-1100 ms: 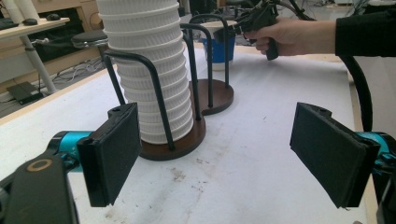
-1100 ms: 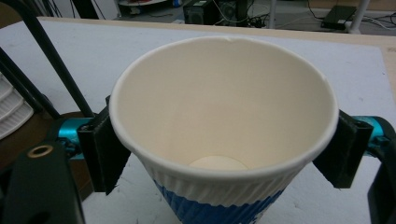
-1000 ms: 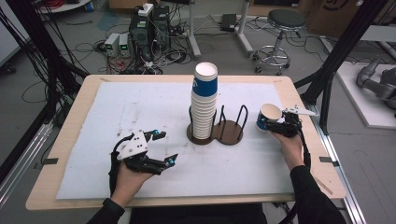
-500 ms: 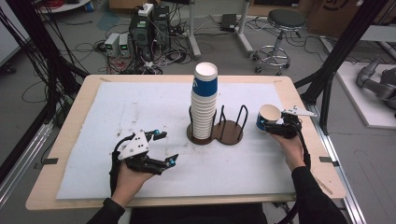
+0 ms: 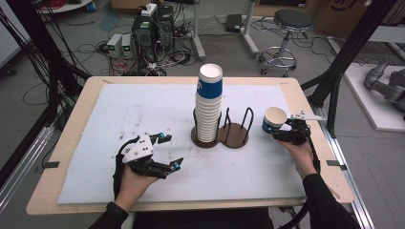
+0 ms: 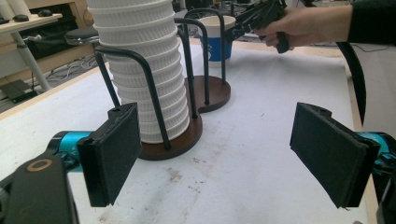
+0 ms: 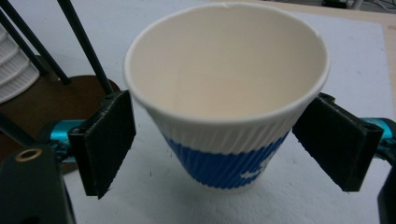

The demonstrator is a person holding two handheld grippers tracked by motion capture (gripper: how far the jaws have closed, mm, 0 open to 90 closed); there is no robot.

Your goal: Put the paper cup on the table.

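The blue-and-white paper cup [image 7: 227, 112] stands upright on the white-covered surface [image 5: 143, 109], at about three o'clock from the brown two-ring cup holder [image 5: 223, 136] and near it. The right hand-held gripper [image 5: 282, 132] has its jaws either side of the cup; they have just been opening, and in the right gripper view narrow gaps separate both pads from the cup wall, so it is not clamped. At nine o'clock within the holder rises a tall stack of cups [image 5: 209, 102]. Well apart, at about seven o'clock from the holder, the left hand-held gripper [image 5: 172, 150] rests with its jaws apart and nothing between them.
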